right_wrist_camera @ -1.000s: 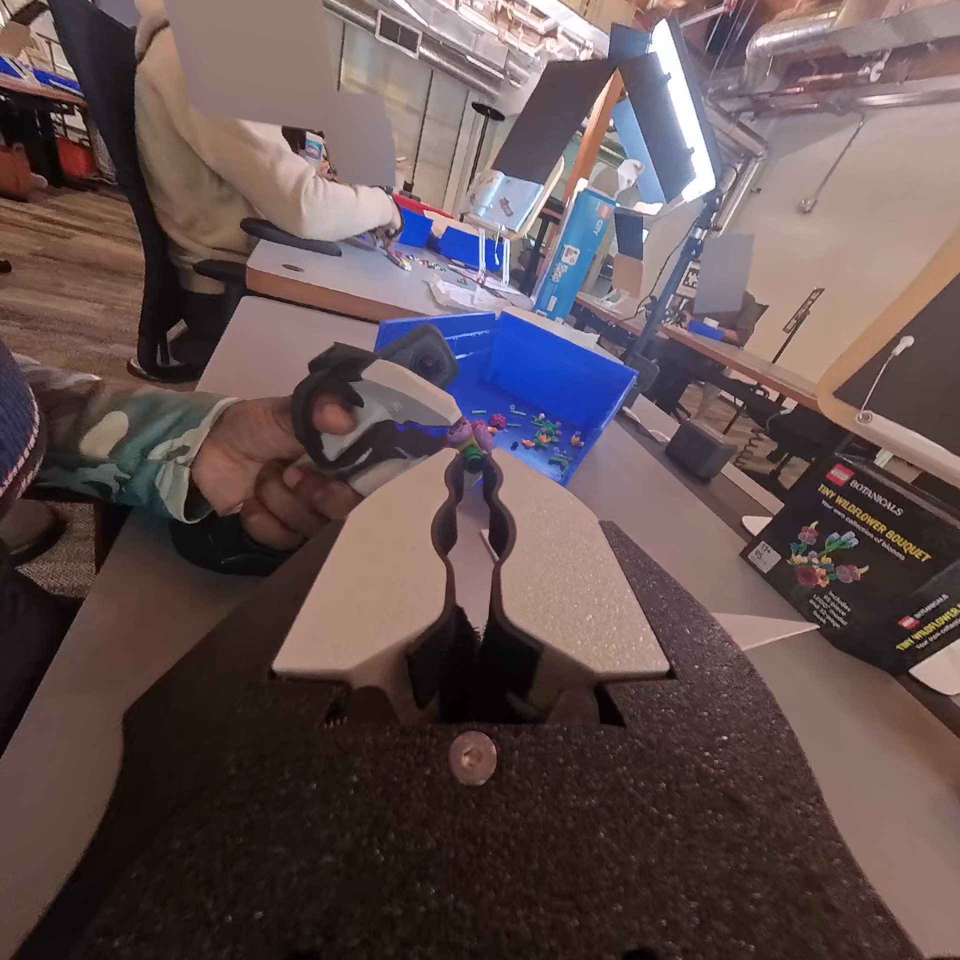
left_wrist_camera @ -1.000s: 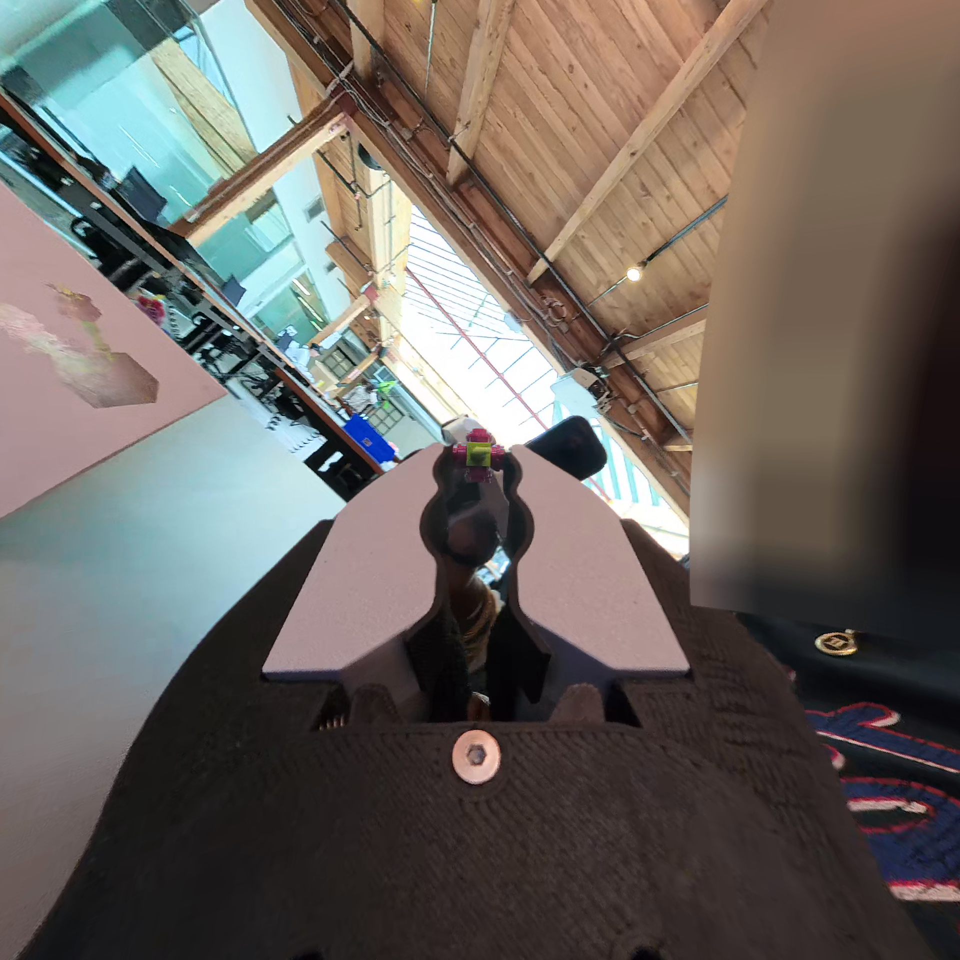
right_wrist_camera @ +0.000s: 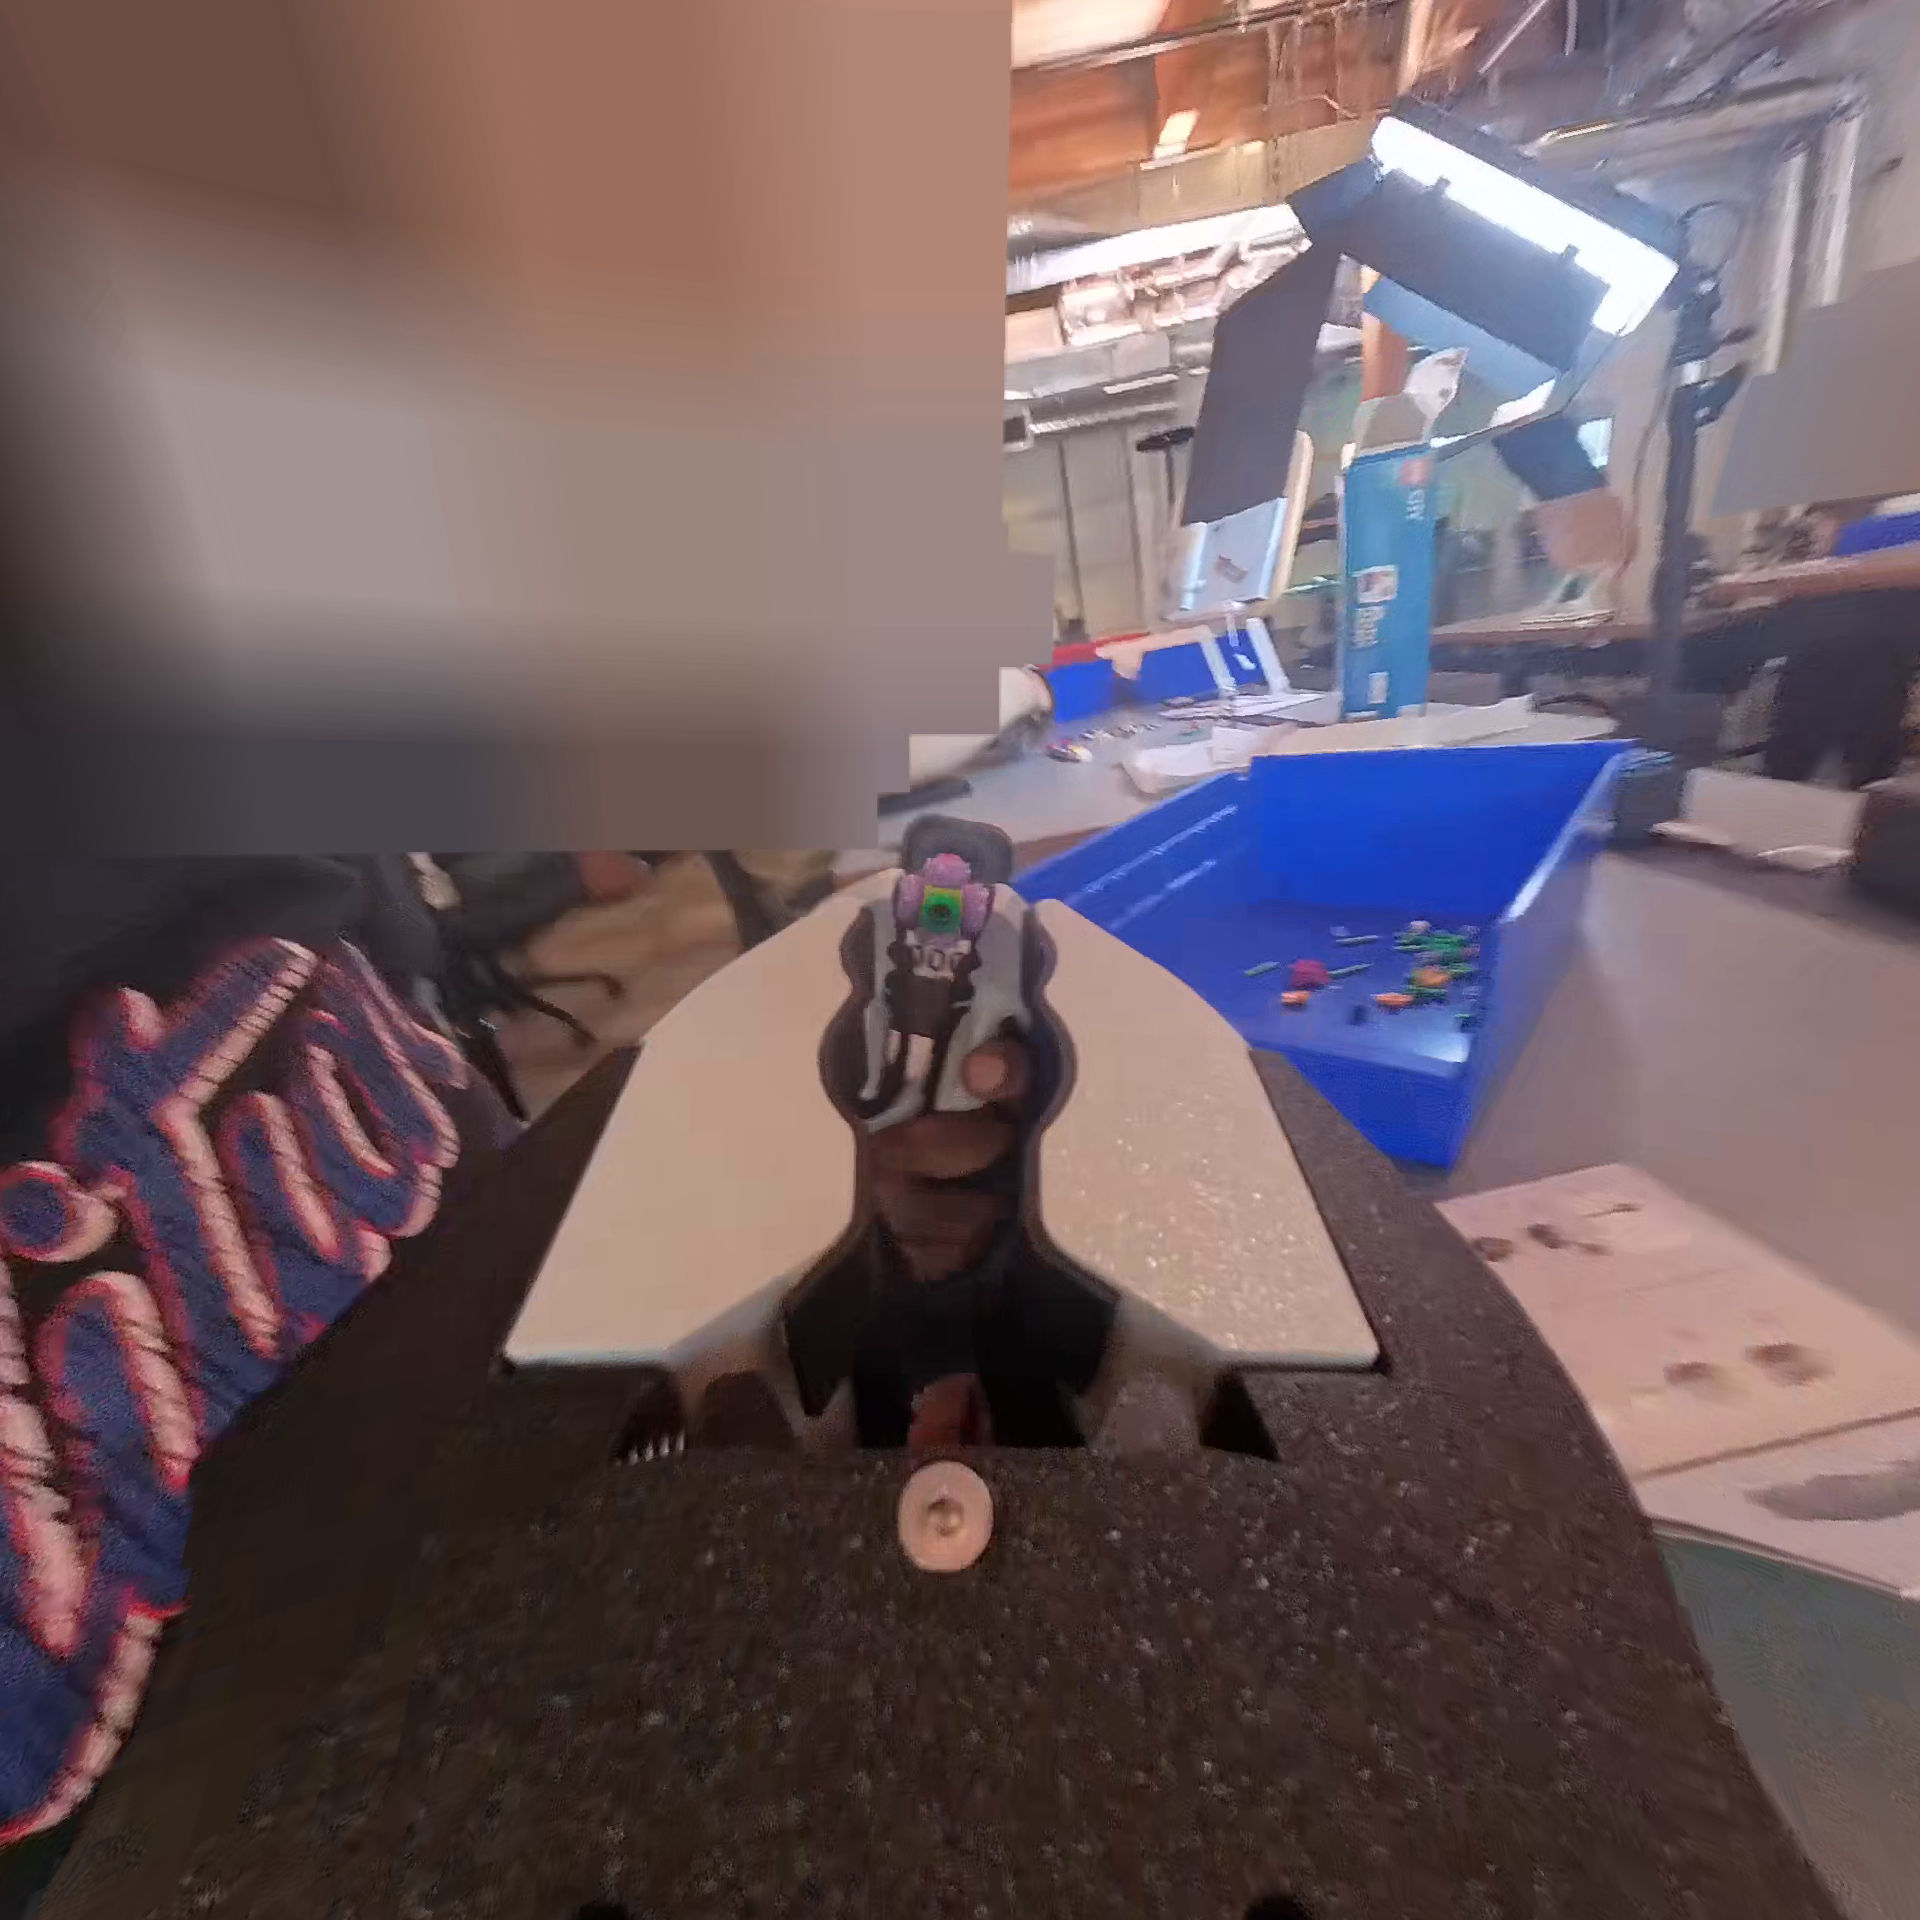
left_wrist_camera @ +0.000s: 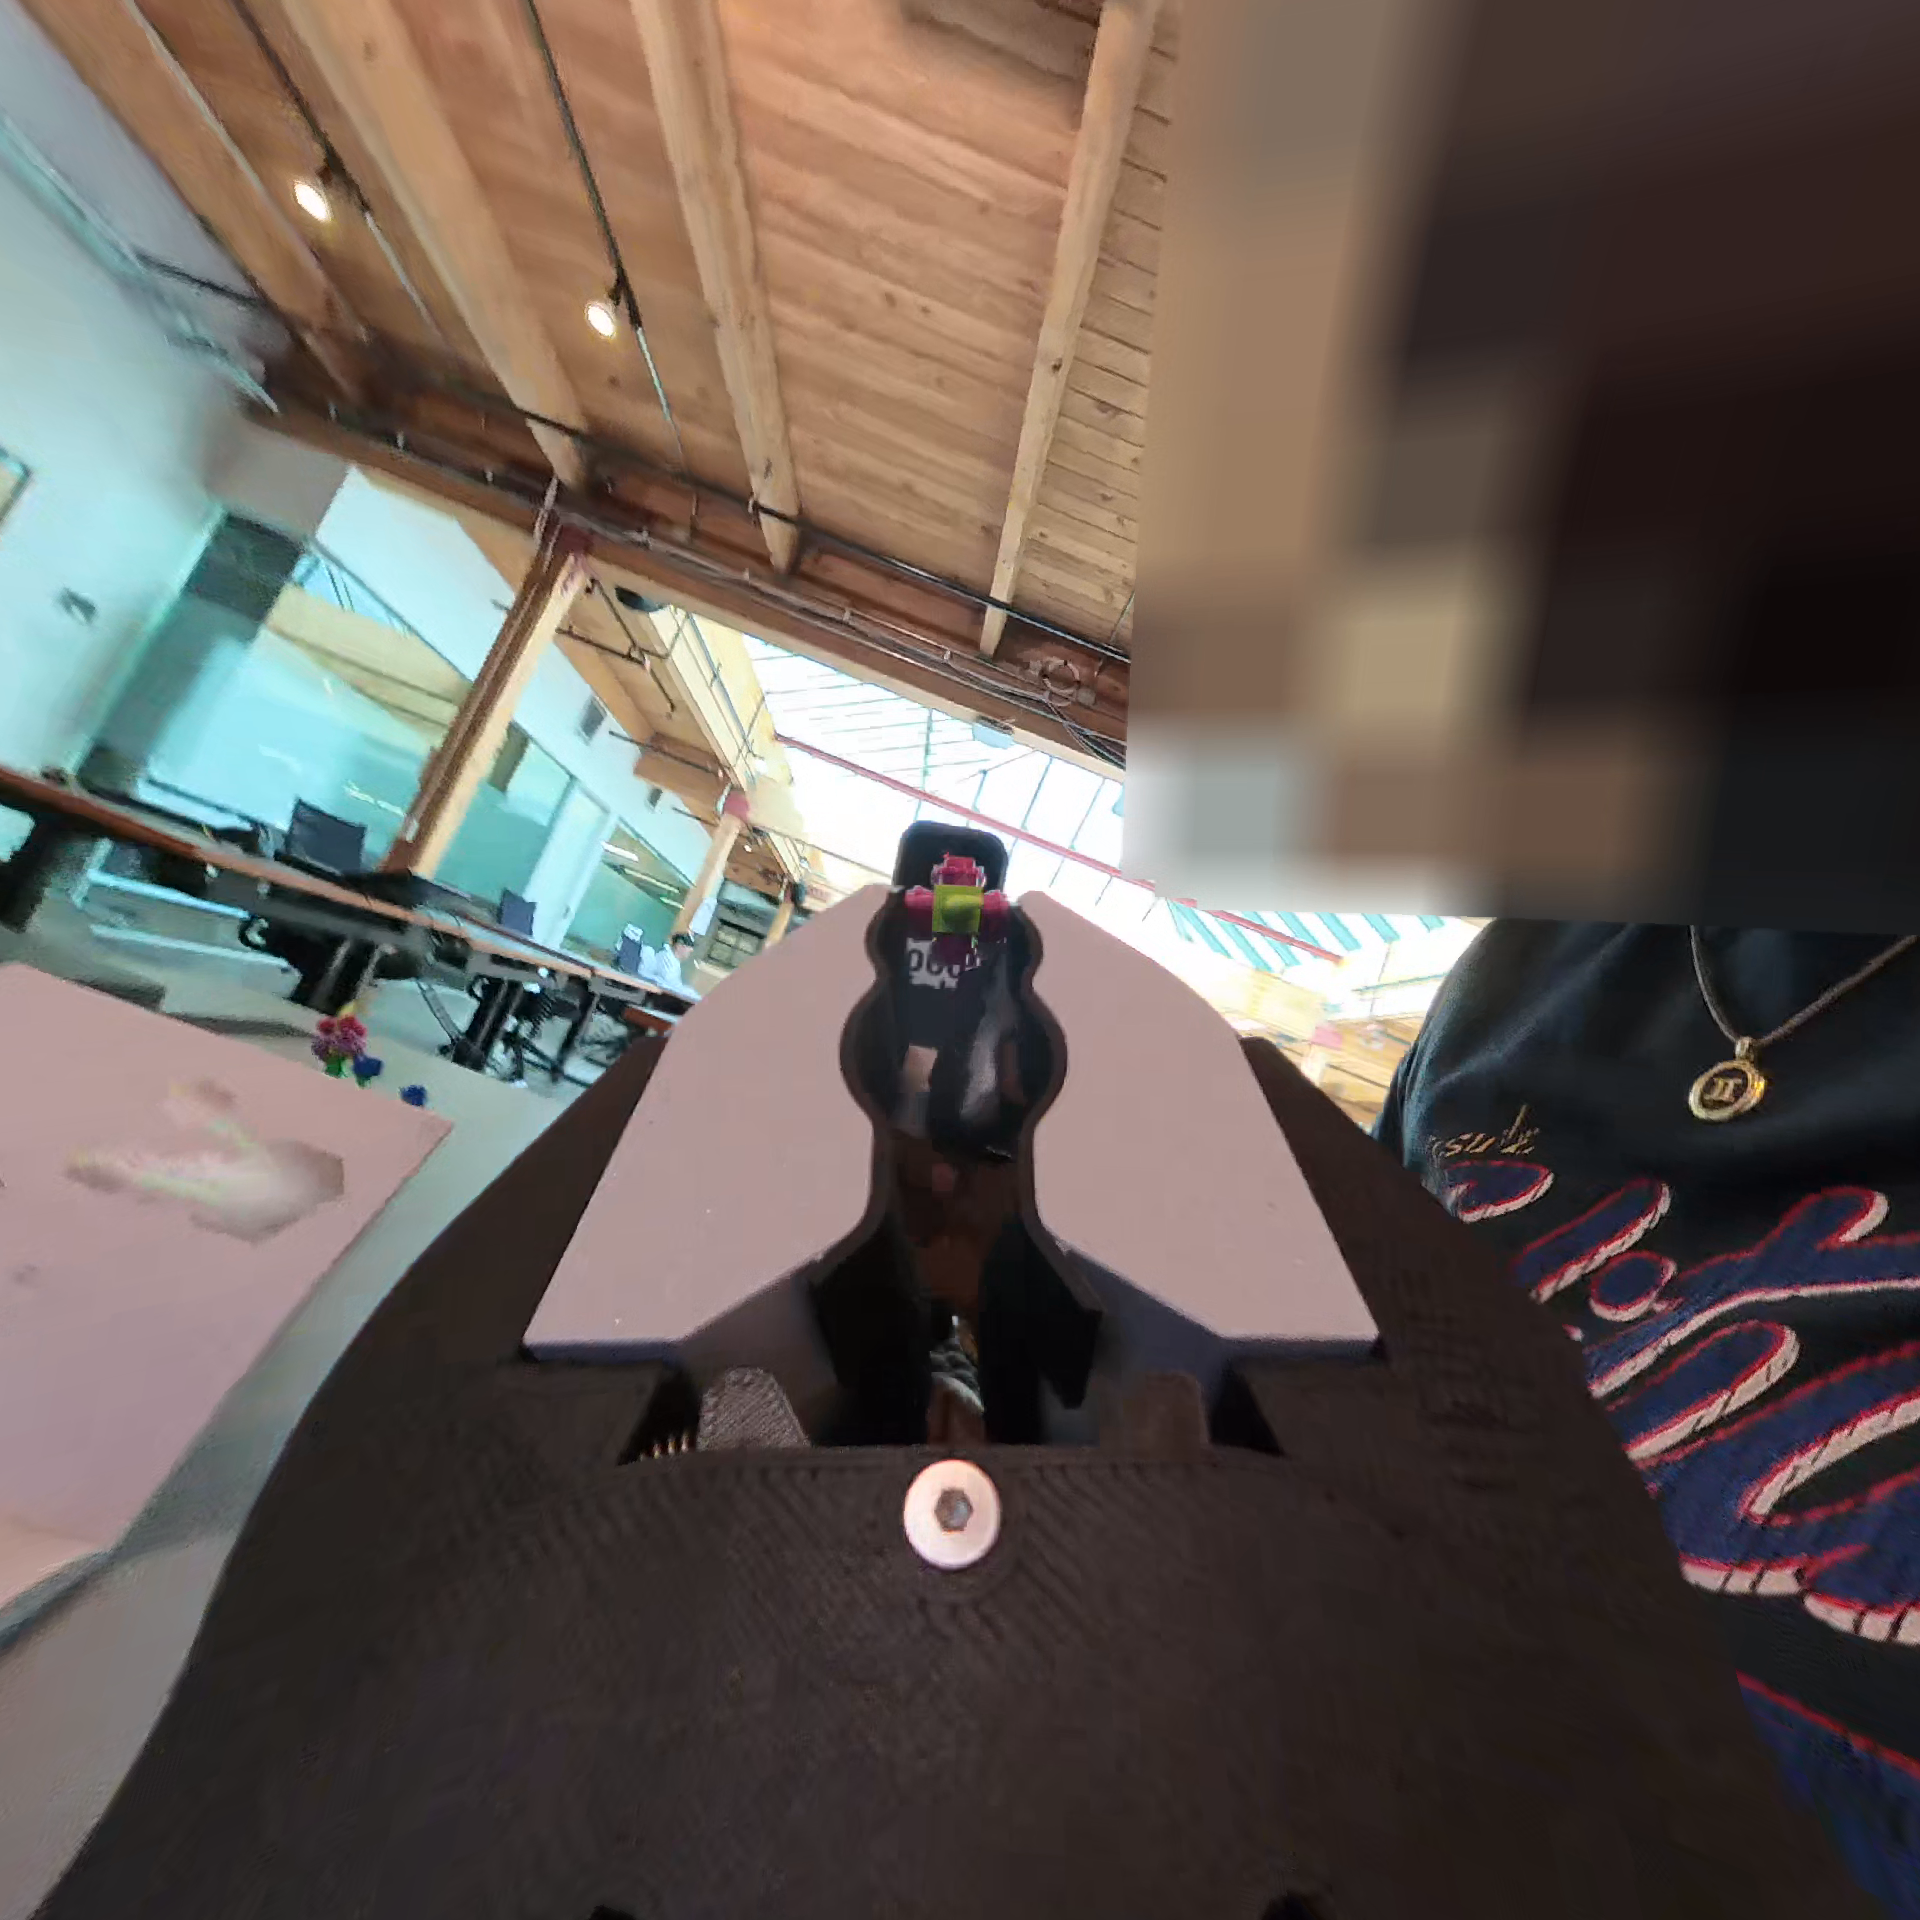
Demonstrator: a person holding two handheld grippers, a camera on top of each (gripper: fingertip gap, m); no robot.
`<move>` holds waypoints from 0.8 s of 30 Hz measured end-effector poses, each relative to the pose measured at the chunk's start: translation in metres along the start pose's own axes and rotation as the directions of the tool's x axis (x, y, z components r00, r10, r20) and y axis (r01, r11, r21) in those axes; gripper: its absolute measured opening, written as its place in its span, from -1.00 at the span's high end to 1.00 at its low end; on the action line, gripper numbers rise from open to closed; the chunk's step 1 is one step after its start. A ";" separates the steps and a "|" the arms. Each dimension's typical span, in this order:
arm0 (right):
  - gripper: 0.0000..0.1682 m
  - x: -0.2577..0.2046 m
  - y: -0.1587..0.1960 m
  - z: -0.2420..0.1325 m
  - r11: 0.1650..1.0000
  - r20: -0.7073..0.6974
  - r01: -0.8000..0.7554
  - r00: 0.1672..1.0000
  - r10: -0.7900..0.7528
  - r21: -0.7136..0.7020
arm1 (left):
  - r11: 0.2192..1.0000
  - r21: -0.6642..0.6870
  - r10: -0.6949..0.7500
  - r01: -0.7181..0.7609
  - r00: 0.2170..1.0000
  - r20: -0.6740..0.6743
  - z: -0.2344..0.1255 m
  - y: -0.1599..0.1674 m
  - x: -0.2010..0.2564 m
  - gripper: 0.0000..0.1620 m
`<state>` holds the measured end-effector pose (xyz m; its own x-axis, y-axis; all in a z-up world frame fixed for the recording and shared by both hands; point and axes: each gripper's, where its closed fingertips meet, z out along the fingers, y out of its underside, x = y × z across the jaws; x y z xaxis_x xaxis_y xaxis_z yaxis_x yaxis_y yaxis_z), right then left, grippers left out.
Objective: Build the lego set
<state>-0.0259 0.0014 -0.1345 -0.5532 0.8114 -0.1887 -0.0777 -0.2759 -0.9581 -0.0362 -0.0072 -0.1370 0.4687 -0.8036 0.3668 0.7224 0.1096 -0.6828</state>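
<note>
The table carries a blue bin, which serves as the landmark; the bin sits open with a scatter of small loose pieces on its floor, green, orange and pink; just beside the bin, on the near side, lie printed sheets flat on the table; behind the bin a tall blue box stands upright on a farther desk. A person's dark shirt with stitched lettering fills the side away from the bin. The two grippers face each other, tip to tip, raised above the table on the shirt side of the bin; the right gripper has its fingers drawn close around a small flower piece, lilac petals about a green centre, pinched at the tips; the left gripper, seen in its own view against a wooden ceiling, likewise nips the flower, which there shows magenta petals and a lime centre; whether each holds a separate part or both hold the same one cannot be told. In the left view a pink sheet lies on the table, and beyond it stands a small built bouquet.
</note>
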 end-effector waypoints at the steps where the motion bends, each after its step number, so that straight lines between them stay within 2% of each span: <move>1: 0.76 -0.002 -0.001 -0.001 0.999 0.007 -0.038 0.999 0.038 0.011 | 1.000 0.005 0.030 -0.030 1.000 -0.006 -0.001 -0.001 0.003 0.78; 6: 0.75 -0.011 0.008 0.005 0.997 0.015 -0.037 0.999 0.038 -0.072 | 0.997 0.011 0.075 -0.074 0.996 -0.041 0.000 -0.001 0.012 0.78; 10: 0.91 -0.014 0.006 0.008 0.998 0.012 -0.025 1.000 0.026 -0.066 | 0.997 0.000 0.076 -0.076 0.996 -0.050 0.001 0.001 0.014 0.78; 19: 0.92 -0.012 0.009 0.005 0.989 -0.004 0.067 0.998 -0.068 -0.134 | 0.997 -0.031 0.065 -0.066 0.997 -0.036 0.001 0.006 0.012 0.77; 24: 0.93 -0.010 0.013 0.000 0.976 0.000 0.120 0.993 -0.122 -0.179 | 0.998 -0.064 -0.001 -0.001 1.000 -0.028 0.001 0.012 0.008 0.77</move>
<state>-0.0212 -0.0106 -0.1452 -0.5398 0.8388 -0.0707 0.0066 -0.0798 -0.9968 -0.0233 -0.0120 -0.1412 0.4534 -0.8199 0.3495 0.6880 0.0727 -0.7221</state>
